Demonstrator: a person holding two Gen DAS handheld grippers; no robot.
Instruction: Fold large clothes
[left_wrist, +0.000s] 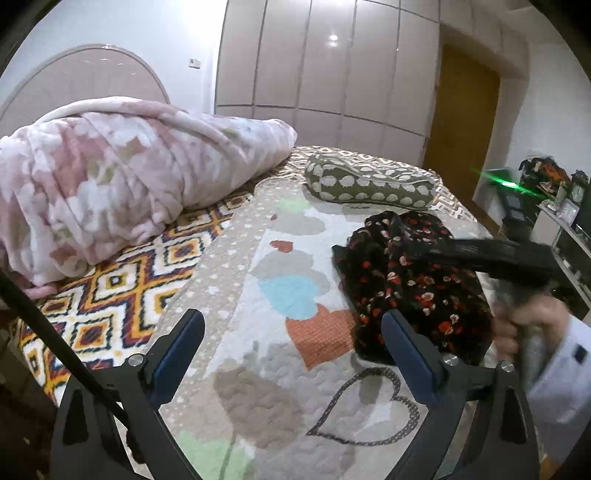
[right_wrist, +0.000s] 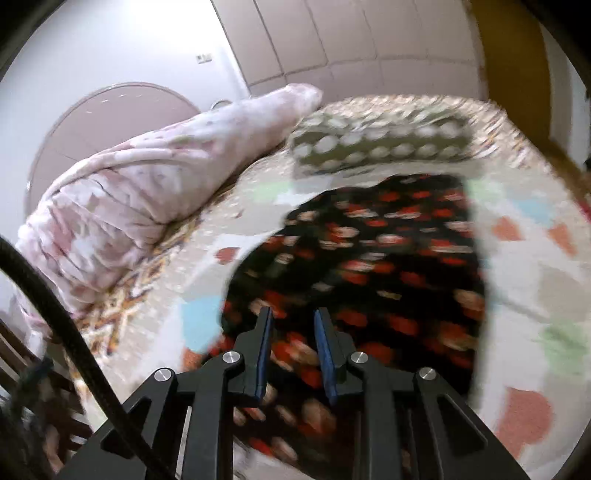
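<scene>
A black garment with red and cream flowers (left_wrist: 406, 288) lies bunched on the heart-patterned bedspread (left_wrist: 258, 387), right of centre. My left gripper (left_wrist: 293, 319) hovers over the bedspread beside the garment's near left edge, jaws wide open with nothing between them. In the right wrist view the garment (right_wrist: 388, 258) fills the middle, blurred. My right gripper (right_wrist: 293, 312) stands over its near part with jaws narrow and floral cloth in the gap. In the left wrist view a person's hand (left_wrist: 524, 325) holds that gripper over the garment's right side.
A rolled pink floral blanket (left_wrist: 110, 177) lies along the left by the headboard. A green cushion with white dots (left_wrist: 369, 184) sits beyond the garment. Wardrobe doors (left_wrist: 325, 74) and a wooden door (left_wrist: 461, 122) stand behind. A cluttered shelf (left_wrist: 565, 229) is at the right.
</scene>
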